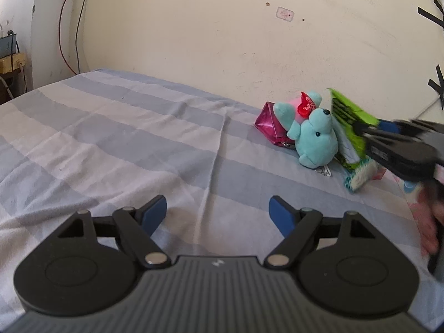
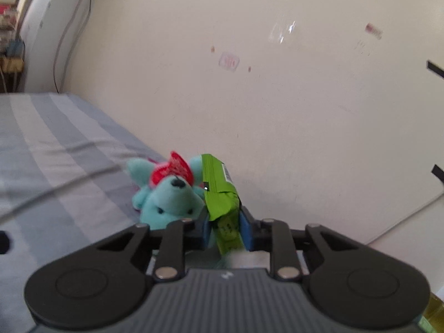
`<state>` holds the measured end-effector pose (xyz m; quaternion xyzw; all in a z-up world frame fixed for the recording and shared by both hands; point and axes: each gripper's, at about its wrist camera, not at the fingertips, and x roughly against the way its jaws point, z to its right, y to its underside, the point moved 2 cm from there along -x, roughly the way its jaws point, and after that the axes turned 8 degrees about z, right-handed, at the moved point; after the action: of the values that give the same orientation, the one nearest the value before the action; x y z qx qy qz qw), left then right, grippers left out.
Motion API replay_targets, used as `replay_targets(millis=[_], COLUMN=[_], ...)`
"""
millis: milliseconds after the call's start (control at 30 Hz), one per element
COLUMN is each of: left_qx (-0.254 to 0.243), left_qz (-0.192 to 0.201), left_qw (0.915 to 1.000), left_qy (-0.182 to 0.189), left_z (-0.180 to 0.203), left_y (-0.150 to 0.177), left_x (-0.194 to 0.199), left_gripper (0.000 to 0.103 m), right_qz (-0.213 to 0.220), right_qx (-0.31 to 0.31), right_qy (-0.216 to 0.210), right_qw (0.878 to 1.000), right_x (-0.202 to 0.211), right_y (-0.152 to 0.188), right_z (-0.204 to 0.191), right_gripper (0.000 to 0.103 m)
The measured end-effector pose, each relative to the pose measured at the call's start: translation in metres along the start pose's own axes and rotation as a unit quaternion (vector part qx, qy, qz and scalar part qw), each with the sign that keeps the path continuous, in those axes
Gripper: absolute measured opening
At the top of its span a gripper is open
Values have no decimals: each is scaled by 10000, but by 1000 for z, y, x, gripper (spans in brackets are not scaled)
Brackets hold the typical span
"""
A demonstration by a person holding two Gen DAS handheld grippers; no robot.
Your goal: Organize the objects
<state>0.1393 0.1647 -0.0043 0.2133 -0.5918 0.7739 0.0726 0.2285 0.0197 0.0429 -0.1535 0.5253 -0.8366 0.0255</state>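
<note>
One teal plush toy (image 1: 316, 138) – one red heart (image 1: 306, 105) on it; one green snack packet (image 1: 347, 116); one magenta foil pouch (image 1: 267, 122); one teal-and-white packet (image 1: 358, 176) lying beneath green one; two grippers – left gripper (image 1: 217, 212), right gripper (image 2: 226, 229); one striped bedsheet (image 1: 125, 127); two cables on wall (image 1: 73, 22); one hand (image 1: 428, 222) at right edge.
</note>
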Motion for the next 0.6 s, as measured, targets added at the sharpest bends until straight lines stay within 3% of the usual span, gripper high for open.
replay_targets(millis=[233,300,333,400,467,600], left_qx=[556,690,723,706,662,585], left_qz=[70,107,126,160,188,69], left_qw=[9982,9972,9968,9968,9970,9971], left_qy=[196,277,311,324,354,478], left_z=[-16,-18,-18,-17,-15,-13], left_y=[-4,-5,-5,-5,-4,-2], left_x=[2,3,3,4,5,13], left_gripper=[83,83,83,83,83,83], right_qz=[303,174,41,-50,-46,95], right_qx=[460,586,537,315,51,-555], right_qy=[-517,-782,-1027,-1268,-1503,-1450], right_qw=[9971,9951,9933,9914,9886,9878], right_x=[102,129,140,159,174,187], right_y=[27,39,44,49,50,47], right_z=[-27,-38,-43,-46,-46,-23], right_gripper=[23,33,33,46,52,60])
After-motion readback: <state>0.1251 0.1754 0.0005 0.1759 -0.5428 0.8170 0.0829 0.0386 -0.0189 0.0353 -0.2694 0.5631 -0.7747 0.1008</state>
